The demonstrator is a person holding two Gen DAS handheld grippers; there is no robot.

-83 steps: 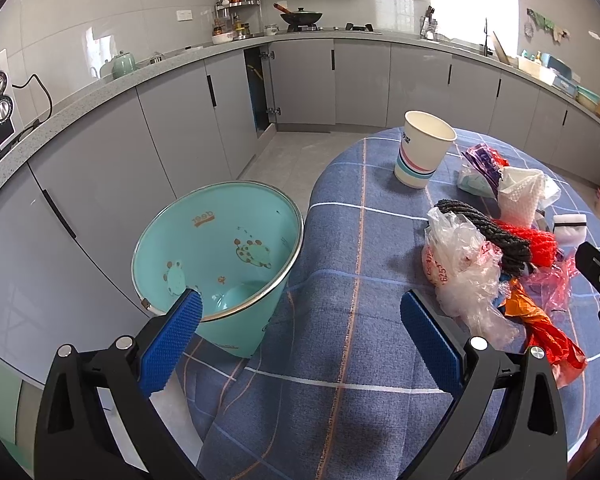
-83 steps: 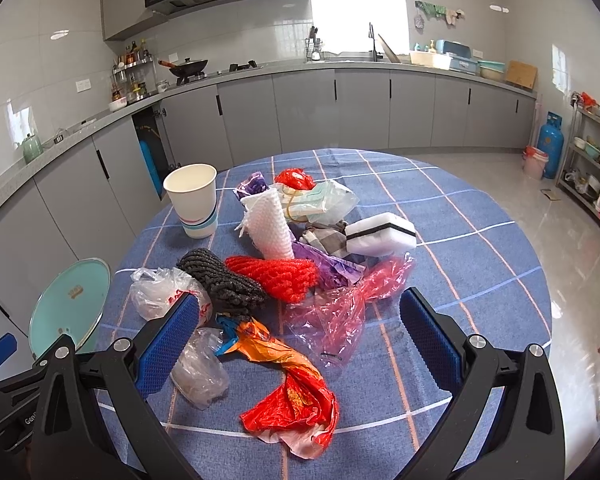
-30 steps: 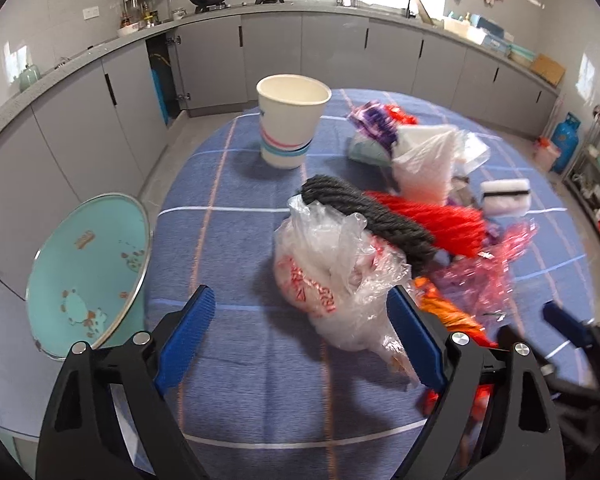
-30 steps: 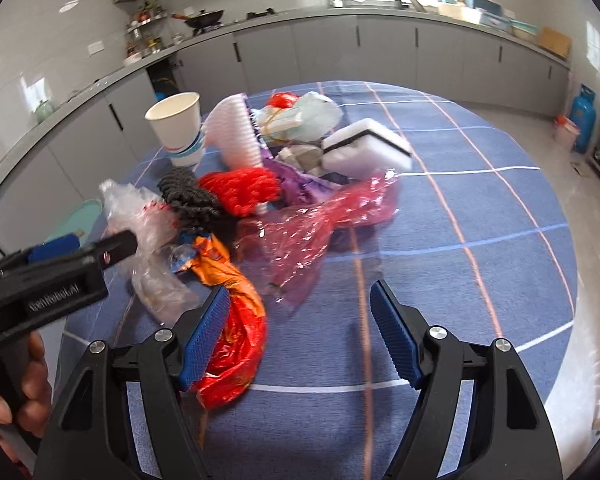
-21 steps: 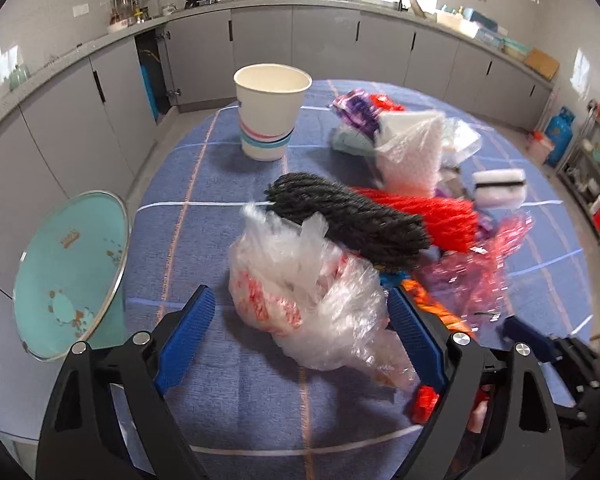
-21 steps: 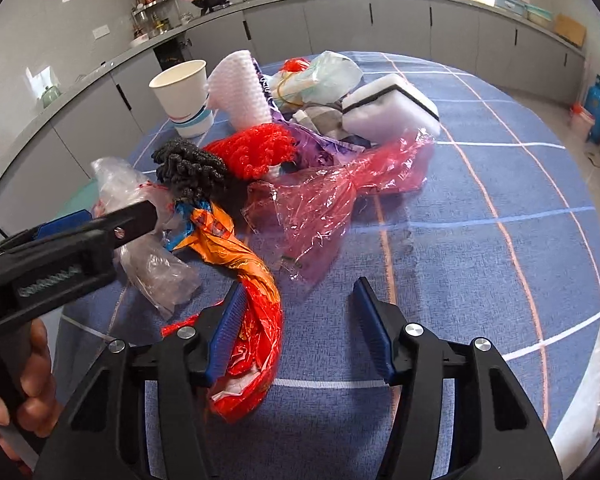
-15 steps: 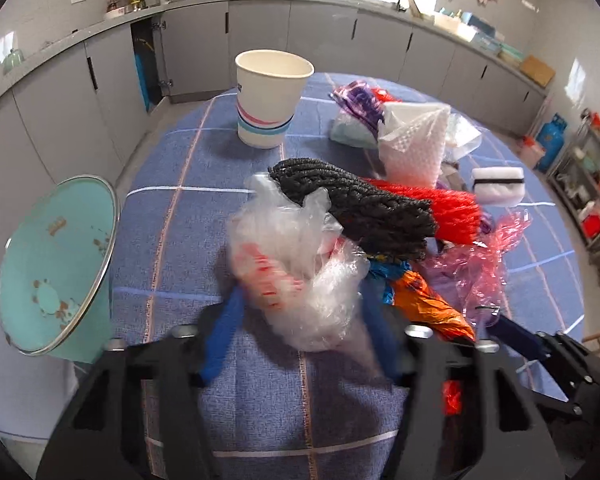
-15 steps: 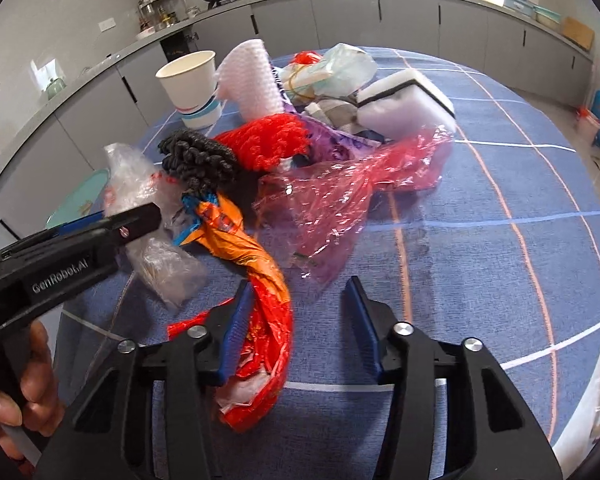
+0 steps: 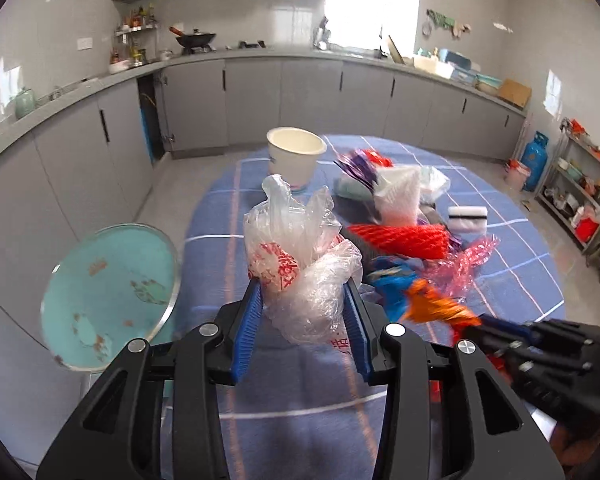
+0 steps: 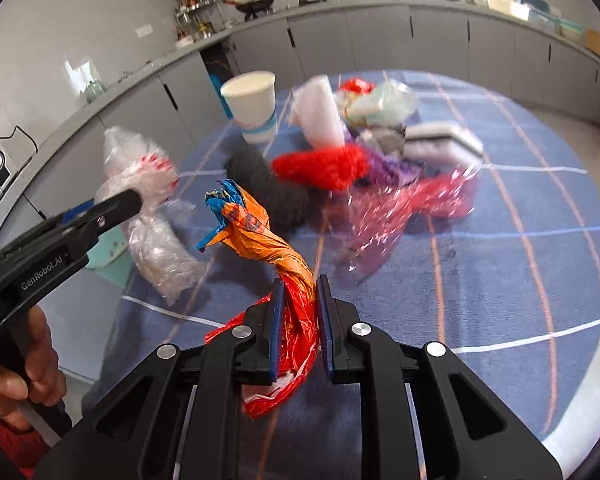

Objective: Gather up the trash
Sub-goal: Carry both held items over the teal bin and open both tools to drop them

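Note:
My left gripper (image 9: 305,298) is shut on a clear plastic bag with red print (image 9: 296,256) and holds it above the blue checked tablecloth (image 9: 300,392); the bag also shows in the right wrist view (image 10: 140,184). My right gripper (image 10: 299,296) is shut on an orange and red plastic wrapper (image 10: 276,248), lifted off the cloth; it also shows in the left wrist view (image 9: 436,308). A teal trash bin (image 9: 108,292) stands open on the floor, left of the table.
More trash lies on the table: a paper cup (image 9: 296,156), a black mesh roll (image 10: 268,192), a red mesh sleeve (image 9: 400,240), pink cellophane (image 10: 404,208), a white foam net (image 10: 320,116) and a white sponge (image 9: 467,218). Grey cabinets (image 9: 300,100) ring the room.
Both grippers closed: the left on the clear bag, the right on the orange-red wrapper. Both pieces have been lifted off the cloth.

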